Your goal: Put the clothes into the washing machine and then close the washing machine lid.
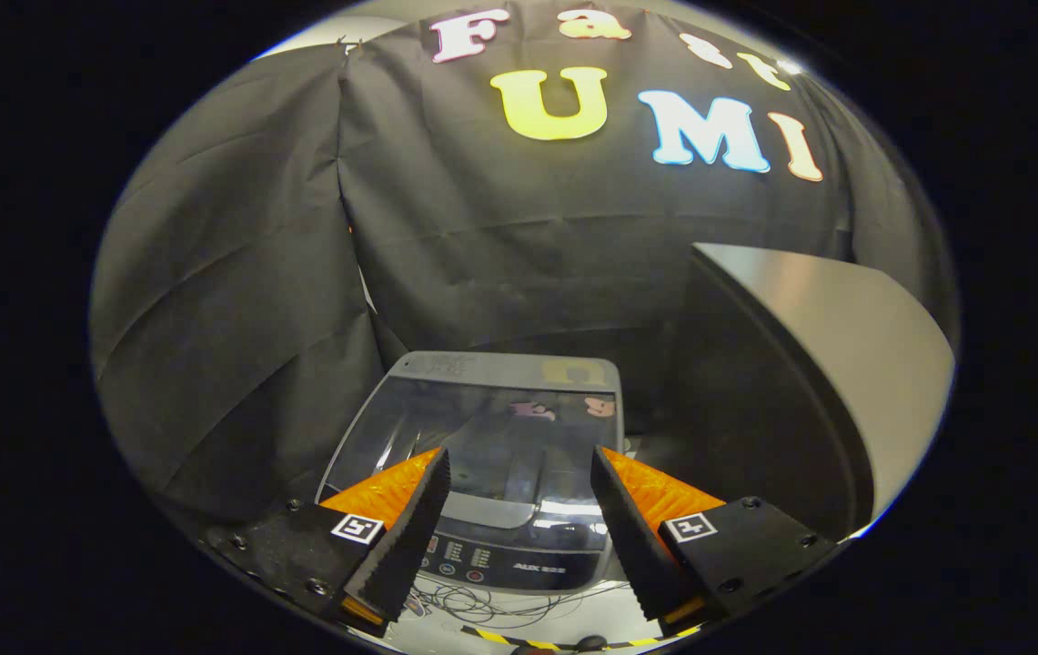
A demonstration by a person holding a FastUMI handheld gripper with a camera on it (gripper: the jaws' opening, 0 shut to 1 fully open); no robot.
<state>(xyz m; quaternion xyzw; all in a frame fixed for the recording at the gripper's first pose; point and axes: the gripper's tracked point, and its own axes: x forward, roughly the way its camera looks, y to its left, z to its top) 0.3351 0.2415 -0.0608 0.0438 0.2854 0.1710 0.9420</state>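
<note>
my gripper point(519, 473) hangs wide open, holding nothing, above the washing machine point(482, 473). its smoked lid point(482, 437) lies shut between my fingers, control panel point(519, 564) nearest me (small lettering there, too blurred to make out). loose cables point(473, 605) below, grey board point(846, 364) on the right.

The tool point(519, 473) is held high and tilted downward, its two fingers point(409, 537) reaching forward from the base of the gripper view. They stand well apart — the jaws wide open, with nothing between them and neither pad touching anything. Each finger tapers toward its tip, with a ridged, serrated inner face turned toward the other. Behind each finger sits a flat mounting block with screw heads and a small square marker — one on either side, symmetric about the gap.
</note>
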